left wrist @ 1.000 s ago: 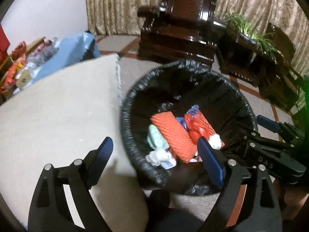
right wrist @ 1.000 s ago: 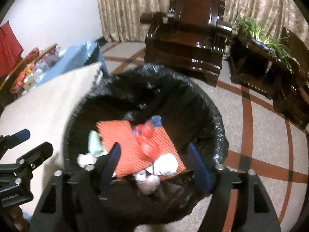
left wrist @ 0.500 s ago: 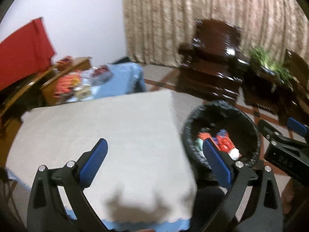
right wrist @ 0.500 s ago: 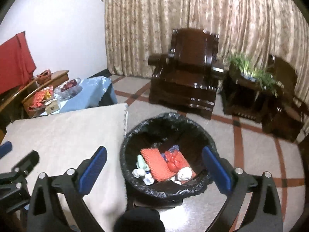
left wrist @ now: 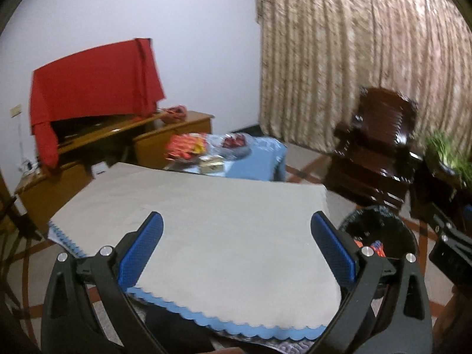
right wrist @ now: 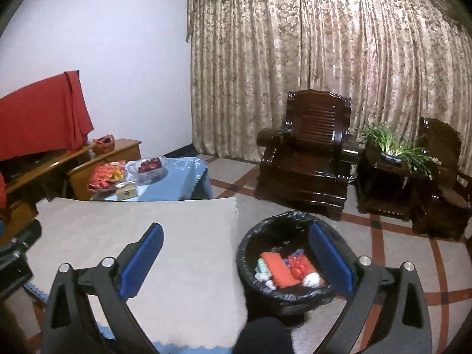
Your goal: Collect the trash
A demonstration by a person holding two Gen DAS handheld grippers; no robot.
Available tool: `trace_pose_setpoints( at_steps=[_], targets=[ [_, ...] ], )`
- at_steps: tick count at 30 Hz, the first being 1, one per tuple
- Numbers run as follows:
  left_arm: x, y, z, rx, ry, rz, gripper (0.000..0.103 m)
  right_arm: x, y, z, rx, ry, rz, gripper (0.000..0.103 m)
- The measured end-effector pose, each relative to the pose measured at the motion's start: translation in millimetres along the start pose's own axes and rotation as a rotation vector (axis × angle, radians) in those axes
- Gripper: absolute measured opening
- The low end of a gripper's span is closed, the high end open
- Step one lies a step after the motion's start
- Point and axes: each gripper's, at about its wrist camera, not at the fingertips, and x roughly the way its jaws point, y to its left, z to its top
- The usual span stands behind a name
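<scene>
A black-lined trash bin [right wrist: 250,244] stands on the floor beside the table, seen from above in the right wrist view. Inside lie an orange mesh sleeve [right wrist: 278,268], a red net bag [right wrist: 299,267] and small white and pale green scraps. My right gripper [right wrist: 236,253] hangs open and empty above the table's edge and the bin. In the left wrist view my left gripper [left wrist: 237,246] is open and empty over the beige tablecloth [left wrist: 221,221], with the bin [left wrist: 383,230] at its right. The right gripper's body [left wrist: 451,244] shows at the right edge.
A dark wooden armchair [right wrist: 309,153], a side table with a potted plant [right wrist: 395,150] and a second chair line the curtained wall. A low table with a blue cloth [right wrist: 177,180] holds snacks and a glass bowl. A wooden cabinet with a red drape [left wrist: 94,85] stands left.
Both grippers have risen and pulled back from the bin, so it looks small and far below. The left gripper has swung left over the table. Both jaws have widened.
</scene>
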Motion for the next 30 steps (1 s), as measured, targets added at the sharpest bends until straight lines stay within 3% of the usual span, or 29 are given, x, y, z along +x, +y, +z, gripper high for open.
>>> trace_pose_setpoints(
  at_steps=[13, 24, 30],
  targets=[
    [-77.1, 65.0, -3.3, -0.096, -0.084, 0.151, 0.097, -54.6, 15.9, -0.6, 0.035, -0.05, -0.005, 0.097],
    [-100.6, 68.0, 0.6, -0.122, -0.132, 0.202, 0.097, -62.5, 11.4, -3.8, 0.057, -0.051, -0.024, 0.097],
    [-97.8, 63.5, 0.5, -0.117, -0.12, 0.208, 0.097, -61.5, 5.6, -6.4, 0.073, -0.051, -0.032, 0.097]
  ],
)
